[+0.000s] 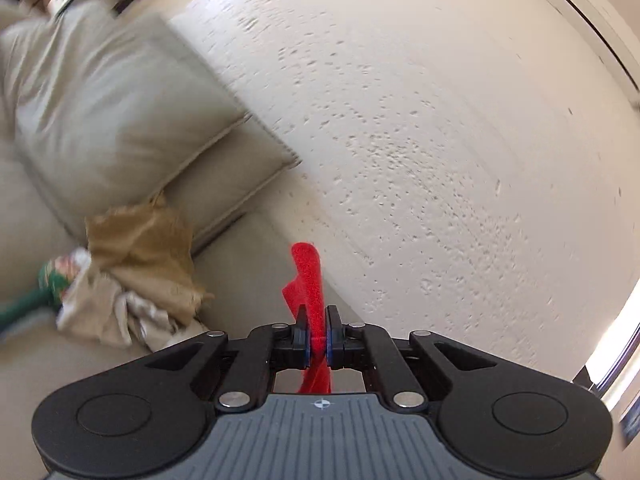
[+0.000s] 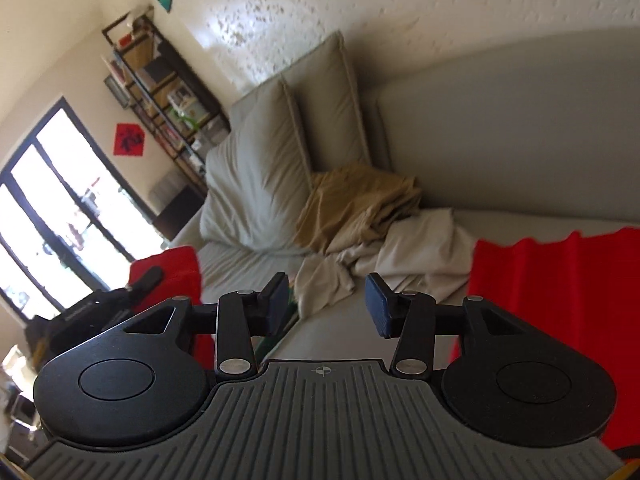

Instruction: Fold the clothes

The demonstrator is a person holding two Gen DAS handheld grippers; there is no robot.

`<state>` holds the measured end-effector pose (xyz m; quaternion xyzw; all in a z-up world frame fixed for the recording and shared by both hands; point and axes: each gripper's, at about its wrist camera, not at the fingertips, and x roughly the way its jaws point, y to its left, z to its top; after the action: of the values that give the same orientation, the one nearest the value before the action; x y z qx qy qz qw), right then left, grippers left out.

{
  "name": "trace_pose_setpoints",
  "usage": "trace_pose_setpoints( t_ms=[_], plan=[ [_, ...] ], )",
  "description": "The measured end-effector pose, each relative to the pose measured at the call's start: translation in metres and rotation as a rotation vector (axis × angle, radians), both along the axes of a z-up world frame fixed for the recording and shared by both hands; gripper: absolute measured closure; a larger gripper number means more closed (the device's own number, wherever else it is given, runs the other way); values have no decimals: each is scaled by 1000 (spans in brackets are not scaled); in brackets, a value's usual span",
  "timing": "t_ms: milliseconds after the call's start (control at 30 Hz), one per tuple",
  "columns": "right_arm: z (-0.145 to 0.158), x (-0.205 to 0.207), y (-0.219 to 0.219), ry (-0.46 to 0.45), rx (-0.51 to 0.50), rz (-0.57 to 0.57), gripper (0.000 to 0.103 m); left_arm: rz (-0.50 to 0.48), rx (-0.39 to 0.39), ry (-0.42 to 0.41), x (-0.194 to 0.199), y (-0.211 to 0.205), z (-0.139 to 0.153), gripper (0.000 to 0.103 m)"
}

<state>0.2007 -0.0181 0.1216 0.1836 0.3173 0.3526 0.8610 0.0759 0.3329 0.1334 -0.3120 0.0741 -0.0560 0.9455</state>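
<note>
The left tongs are pressed together and pinch a red cloth. A strip of the cloth sticks up between the two fingers, and a bit more hangs down behind them. This view is tilted and blurry. It shows a bumpy cream wall and a big grey cushion.

The right tongs are spread wide, with nothing between them. From this side, the red cloth hangs like a sheet on the right. More red shows on the left, by the other tool.

Past the tongs is a grey sofa. On its seat lies a heap of clothes. A tan cloth leans on the cushions, and a cream cloth lies just below it, touching it. Far off are a dark shelf and a bright window.
</note>
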Motion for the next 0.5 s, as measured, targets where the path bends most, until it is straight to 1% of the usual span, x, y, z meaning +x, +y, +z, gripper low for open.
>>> trace_pose_setpoints(
  t_ms=[67, 100, 133, 167, 200, 267, 333, 367, 467, 500],
  plan=[
    [25, -13, -30, -89, -38, -97, 52, 60, 161, -8, -13, -16, 27, 100],
    [35, -19, -42, -121, -58, -136, 49, 90, 241, -12, -19, -24, 40, 99],
    [45, -25, -54, -153, -78, -175, 47, 121, 303, -6, -23, -30, 48, 99],
    [54, -31, -66, -179, -85, -213, 46, 153, 334, 11, -24, -32, 52, 99],
    [60, -36, -75, -193, -73, -240, 40, 185, 357, 31, -26, -33, 54, 99],
    [73, -46, -93, -220, -47, -295, 36, 253, 315, 86, -28, -24, 55, 99],
    [80, -53, -110, -208, 28, -336, 35, 305, 257, 131, -31, -12, 50, 99],
    [81, -52, -116, -187, 71, -363, 34, 314, 247, 142, -32, -7, 45, 99],
    [73, -47, -116, -133, 98, -406, 33, 319, 240, 164, -35, 6, 27, 99],
    [69, -47, -113, -131, 89, -431, 33, 318, 240, 169, -30, 15, 19, 99]
  ],
)
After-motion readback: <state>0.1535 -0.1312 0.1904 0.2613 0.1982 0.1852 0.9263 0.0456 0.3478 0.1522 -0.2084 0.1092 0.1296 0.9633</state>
